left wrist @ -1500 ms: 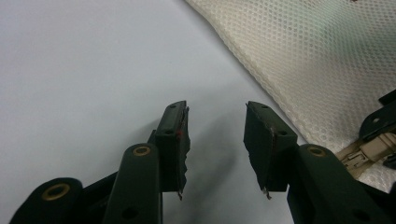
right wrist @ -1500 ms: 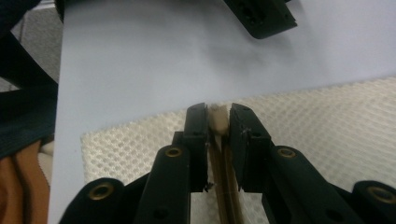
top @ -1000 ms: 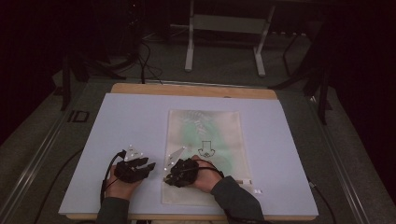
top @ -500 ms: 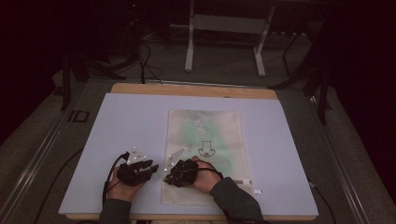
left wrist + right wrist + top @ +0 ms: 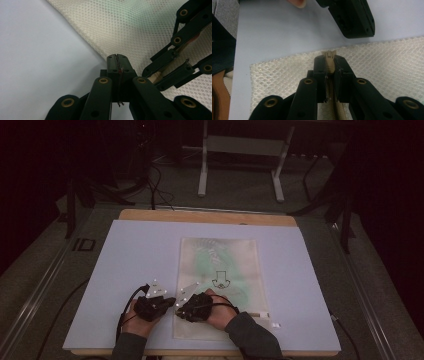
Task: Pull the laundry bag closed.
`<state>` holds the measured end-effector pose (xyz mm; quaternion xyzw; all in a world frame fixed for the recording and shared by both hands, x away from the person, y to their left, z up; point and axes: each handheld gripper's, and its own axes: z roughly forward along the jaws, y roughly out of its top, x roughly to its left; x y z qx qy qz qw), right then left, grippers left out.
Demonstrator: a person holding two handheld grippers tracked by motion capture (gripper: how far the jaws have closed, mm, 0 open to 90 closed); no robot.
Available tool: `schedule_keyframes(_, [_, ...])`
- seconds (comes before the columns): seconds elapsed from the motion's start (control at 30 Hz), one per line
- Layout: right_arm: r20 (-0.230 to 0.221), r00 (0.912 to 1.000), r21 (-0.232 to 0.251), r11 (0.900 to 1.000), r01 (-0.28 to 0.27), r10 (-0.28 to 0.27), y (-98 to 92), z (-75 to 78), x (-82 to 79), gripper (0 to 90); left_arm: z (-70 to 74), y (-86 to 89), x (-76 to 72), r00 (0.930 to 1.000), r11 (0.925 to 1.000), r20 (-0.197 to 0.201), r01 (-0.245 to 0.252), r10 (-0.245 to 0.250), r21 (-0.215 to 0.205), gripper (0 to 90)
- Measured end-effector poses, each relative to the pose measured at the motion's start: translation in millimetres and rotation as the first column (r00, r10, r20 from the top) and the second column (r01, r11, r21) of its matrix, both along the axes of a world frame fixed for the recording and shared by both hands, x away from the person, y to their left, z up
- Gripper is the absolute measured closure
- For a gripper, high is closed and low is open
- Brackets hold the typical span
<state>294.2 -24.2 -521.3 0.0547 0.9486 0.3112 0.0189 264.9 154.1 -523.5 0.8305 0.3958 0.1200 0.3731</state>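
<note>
A pale mesh bag [image 5: 220, 265] with a green tint and a dark printed mark lies flat on the white table [image 5: 135, 255]. At its near left corner my right gripper [image 5: 179, 310] [image 5: 329, 60] is shut on the end of the bag's beige zipper [image 5: 329, 53]. My left gripper [image 5: 172, 301] [image 5: 117, 58] sits just left of it, tips on the mesh bag's [image 5: 140, 30] left edge. Its jaws have just been closing and now stand together. No mesh shows in the seam, so I cannot tell whether any is caught. The left gripper view also shows the right gripper [image 5: 156, 75] on the zipper.
The table's wooden far edge [image 5: 210, 216] meets a dark floor with a metal stand [image 5: 240, 150] and cables behind. A small white tag [image 5: 275, 324] lies by the bag's near right corner. In the right gripper view, a fingertip [image 5: 298, 3] rests beside the left gripper's body [image 5: 352, 17].
The left gripper has slid right up to the bag's left edge, and its jaws have gone from wide apart to shut. The right hand has kept still.
</note>
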Motion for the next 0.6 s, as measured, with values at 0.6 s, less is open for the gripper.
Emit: schedule_keyframes(0.6, [-0.009, 1.0, 0.02, 1.0, 0.001, 0.0, -2.2, -1.7, 1.4, 81.8, -6.0, -8.2, 2.8, 0.9994, 0.9996, -0.021, 0.027, -0.028, -0.011, 89.2])
